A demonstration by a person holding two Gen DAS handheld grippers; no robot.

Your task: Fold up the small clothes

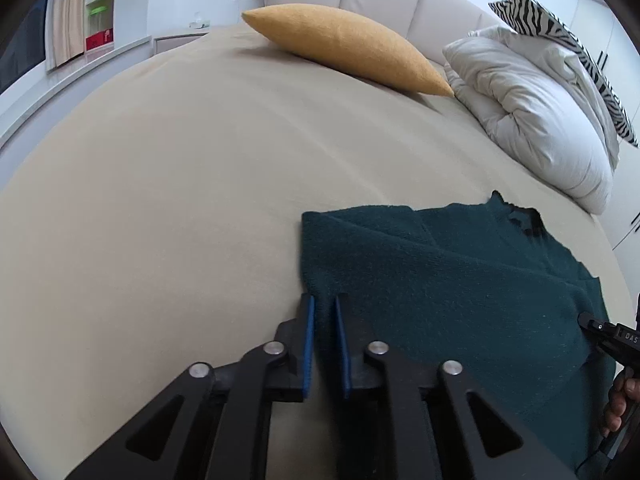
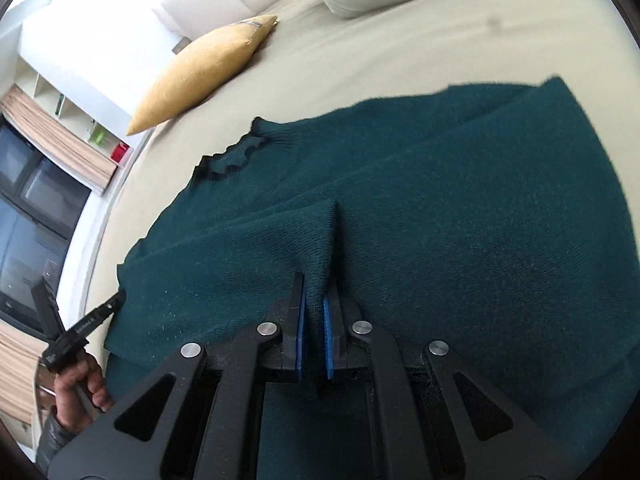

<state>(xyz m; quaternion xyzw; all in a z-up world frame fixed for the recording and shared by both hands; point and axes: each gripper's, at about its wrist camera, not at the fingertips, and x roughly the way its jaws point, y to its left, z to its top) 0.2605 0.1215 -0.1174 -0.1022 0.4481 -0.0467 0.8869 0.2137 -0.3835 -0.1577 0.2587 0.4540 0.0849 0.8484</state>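
A dark green knitted sweater (image 1: pixel 460 280) lies flat on the beige bed, its collar (image 2: pixel 236 156) towards the headboard. My left gripper (image 1: pixel 324 300) sits at the sweater's near left edge. Its blue pads stand close together with the hem corner between them. In the right wrist view the left gripper (image 2: pixel 118 300) shows narrow at that same edge. My right gripper (image 2: pixel 316 288) is shut on a raised ridge of the sweater (image 2: pixel 460 220) near its middle. The right gripper (image 1: pixel 584 318) also shows at the right border of the left wrist view, resting on the knit.
A yellow pillow (image 1: pixel 352 48) lies near the padded headboard. A bunched white duvet (image 1: pixel 532 112) and a zebra-striped cushion (image 1: pixel 560 40) sit at the back right. Bare beige sheet (image 1: pixel 160 200) spreads left of the sweater. A person's hand (image 2: pixel 80 380) holds the left gripper.
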